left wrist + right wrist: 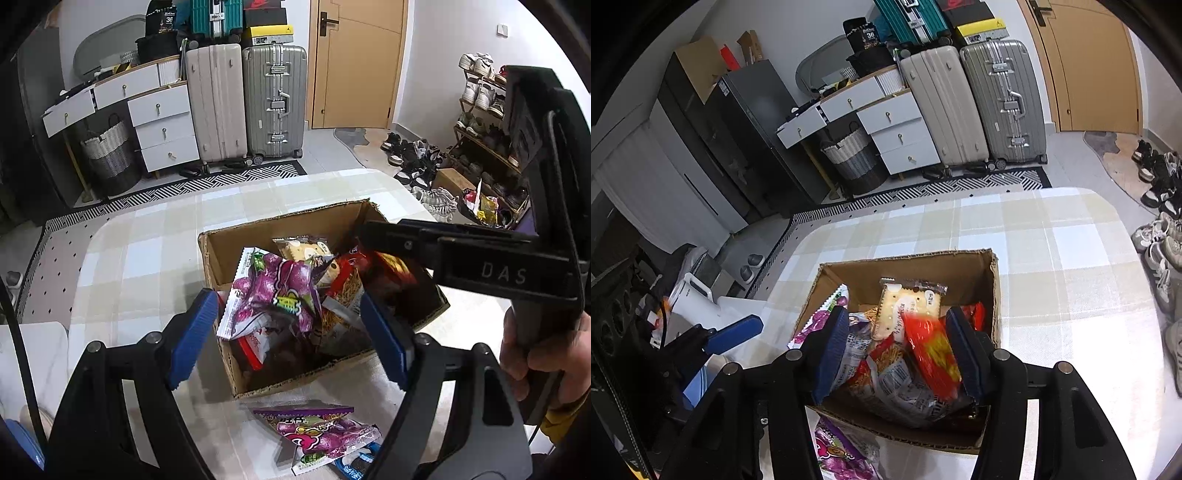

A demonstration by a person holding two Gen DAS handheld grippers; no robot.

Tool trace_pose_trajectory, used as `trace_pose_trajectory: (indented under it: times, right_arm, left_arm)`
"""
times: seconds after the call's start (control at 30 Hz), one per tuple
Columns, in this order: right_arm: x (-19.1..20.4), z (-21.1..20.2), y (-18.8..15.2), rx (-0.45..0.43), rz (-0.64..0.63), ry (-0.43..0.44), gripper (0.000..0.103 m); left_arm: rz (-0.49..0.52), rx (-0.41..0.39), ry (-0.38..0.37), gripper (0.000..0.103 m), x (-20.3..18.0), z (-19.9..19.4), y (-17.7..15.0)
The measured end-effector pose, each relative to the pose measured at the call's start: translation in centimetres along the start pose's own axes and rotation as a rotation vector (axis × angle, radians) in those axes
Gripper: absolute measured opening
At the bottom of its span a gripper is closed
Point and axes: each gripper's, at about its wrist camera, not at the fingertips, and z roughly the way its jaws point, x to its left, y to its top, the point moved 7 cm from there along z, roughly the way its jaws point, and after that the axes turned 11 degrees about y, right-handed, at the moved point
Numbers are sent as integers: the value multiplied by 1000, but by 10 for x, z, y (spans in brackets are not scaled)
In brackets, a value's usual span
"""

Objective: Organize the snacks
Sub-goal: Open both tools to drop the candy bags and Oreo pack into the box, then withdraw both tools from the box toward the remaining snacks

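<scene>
"DAS" — on the right claw's black body point(504, 275), "36" — on a black bag point(162, 20)

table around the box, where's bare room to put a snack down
Free: the checked tablecloth right of the cardboard box, and the stretch beyond its far wall. Crowded: the box itself, piled with packets, and the near edge where a purple snack bag lies.

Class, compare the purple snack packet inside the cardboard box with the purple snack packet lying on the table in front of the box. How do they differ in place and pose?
The purple packet in the box sits propped up among other snacks inside the cardboard box; the purple packet on the table lies flat and outside it, on the checked tablecloth. The boxed one lies between the open left gripper fingers; the table one lies below them. Both share purple wrappers with white edges.
</scene>
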Motion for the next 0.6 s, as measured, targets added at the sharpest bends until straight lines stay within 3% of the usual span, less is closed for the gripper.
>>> trace_pose_trajectory:
  times: [0.3,0.6]
  right_arm:
    - [11,-15,-8,-4,-9,4,56]
    - [42,-61,-33,-7,-52,9,56]
  left_arm:
    - [-12,-4,19,78,1,-22,-4]
    - [-41,-29,-1,80,-11,-96,-23]
